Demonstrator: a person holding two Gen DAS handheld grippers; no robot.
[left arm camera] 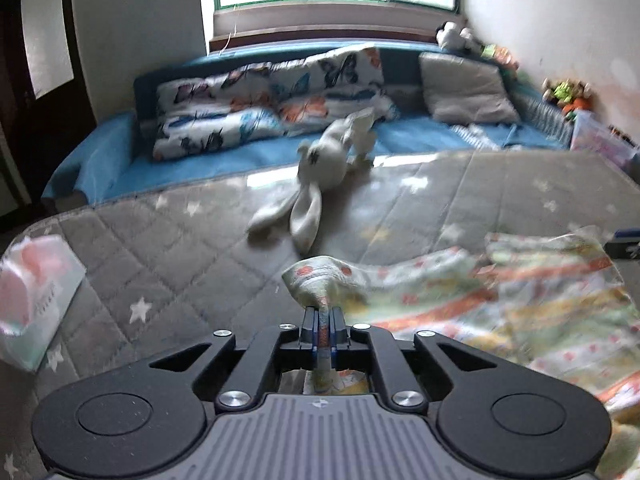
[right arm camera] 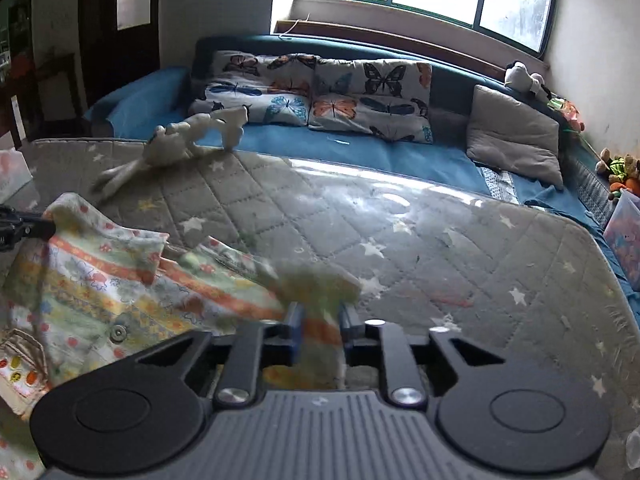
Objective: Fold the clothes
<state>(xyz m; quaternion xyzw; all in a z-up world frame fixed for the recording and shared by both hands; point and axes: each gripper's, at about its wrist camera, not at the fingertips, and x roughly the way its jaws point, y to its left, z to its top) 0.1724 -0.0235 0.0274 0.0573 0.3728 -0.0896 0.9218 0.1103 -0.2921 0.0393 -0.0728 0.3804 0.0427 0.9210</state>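
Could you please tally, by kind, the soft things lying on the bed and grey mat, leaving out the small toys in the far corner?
Butterfly-print pillows: 2
Plain grey cushion: 1
White plush rabbit: 1
Patterned garment, held by the left tool and right tool: 1
Total: 5

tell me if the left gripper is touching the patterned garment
Touching. In the left wrist view the left gripper has its fingers pressed together on a bunched corner of the patterned garment, with fabric pinched between them.
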